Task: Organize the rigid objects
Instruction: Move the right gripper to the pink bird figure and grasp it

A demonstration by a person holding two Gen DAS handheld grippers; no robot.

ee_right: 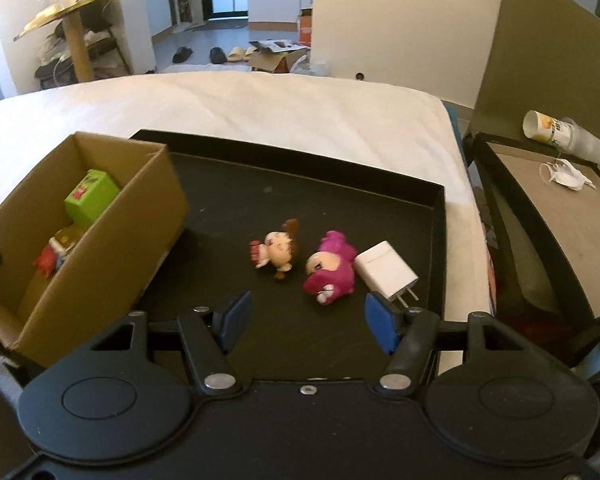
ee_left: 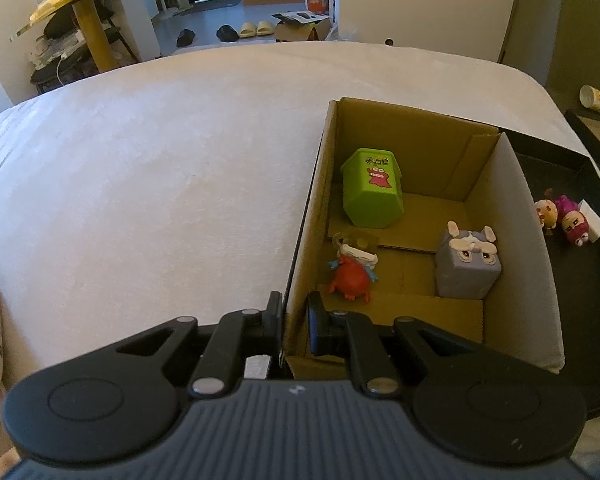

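Note:
A cardboard box (ee_left: 440,132) (ee_right: 112,240) holds a green block toy (ee_left: 374,188) (ee_right: 90,196), a red figure (ee_left: 350,276) (ee_right: 46,262) and a grey cube-shaped toy (ee_left: 466,264). My left gripper (ee_left: 294,320) is shut on the box's near-left wall, one finger outside and one inside. On the black tray (ee_right: 300,184) lie a cream and brown figure (ee_right: 276,250), a magenta figure (ee_right: 330,270) and a white charger (ee_right: 386,270). My right gripper (ee_right: 306,322) is open and empty, just in front of the two figures.
The tray and box sit on a white bed (ee_left: 140,160). A bedside table (ee_right: 560,208) at the right holds a tipped cup (ee_right: 544,124) and a face mask (ee_right: 568,176). Shoes and cartons lie on the floor beyond.

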